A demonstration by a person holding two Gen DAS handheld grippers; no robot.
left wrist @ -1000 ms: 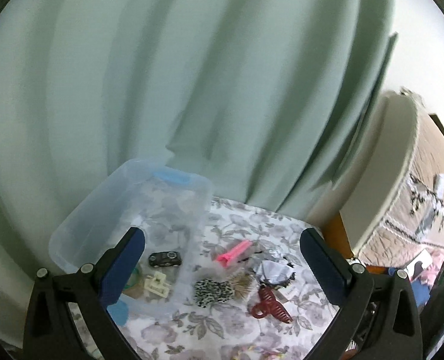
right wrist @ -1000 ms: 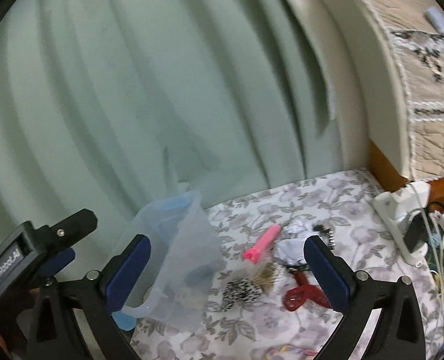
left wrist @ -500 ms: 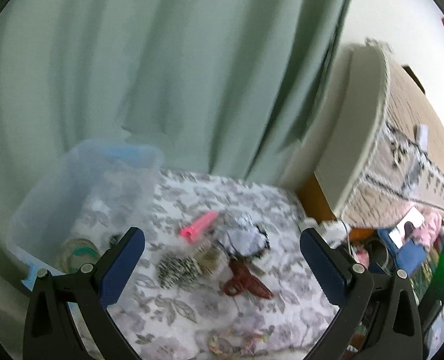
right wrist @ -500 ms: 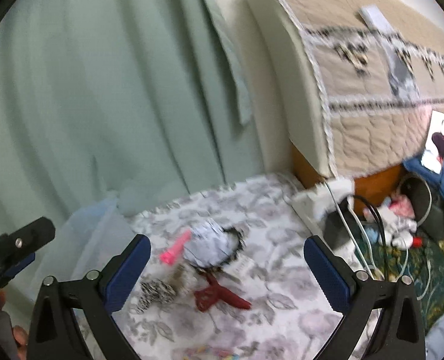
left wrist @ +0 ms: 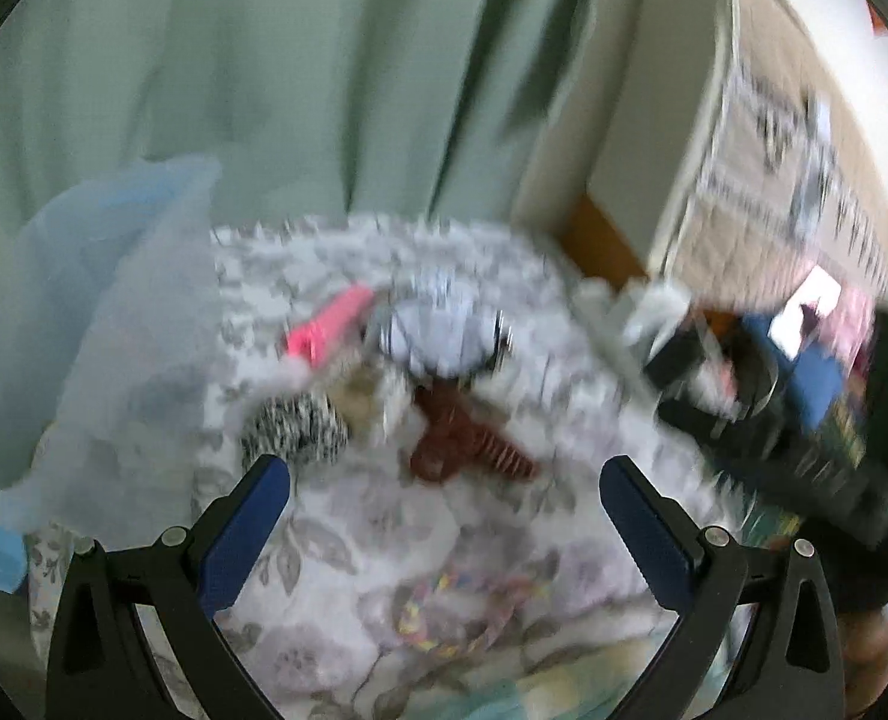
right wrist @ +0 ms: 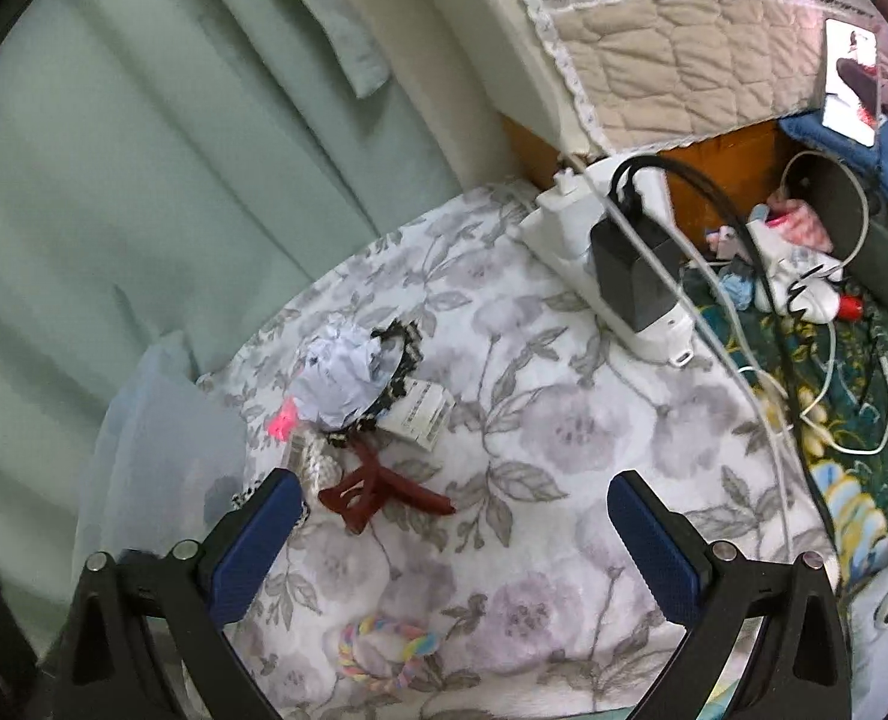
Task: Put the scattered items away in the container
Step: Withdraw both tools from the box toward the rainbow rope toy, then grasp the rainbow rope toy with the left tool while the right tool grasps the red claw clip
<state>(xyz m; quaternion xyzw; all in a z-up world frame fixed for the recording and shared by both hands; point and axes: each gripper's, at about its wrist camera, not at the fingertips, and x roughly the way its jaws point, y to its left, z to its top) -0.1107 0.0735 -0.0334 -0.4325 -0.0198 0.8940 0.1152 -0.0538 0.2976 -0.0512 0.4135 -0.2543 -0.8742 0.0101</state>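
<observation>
Both grippers, left (left wrist: 444, 495) & right (right wrist: 453, 510), gape empty; hair claw (right wrist: 384, 489) at 11 o'clock could snag the cord (right wrist: 318, 462).

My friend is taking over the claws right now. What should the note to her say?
Left claw: open, empty, above the cloth.
Right claw: open, empty.
Still out on the cloth: red clip, pink tube, paper ball, black band, tag, spotted scrunchie, rainbow ring.
Bin stands at the left edge; the view into it is too blurred to tell what is inside.
Left: pick up each piece and drop it in the bin.
</observation>
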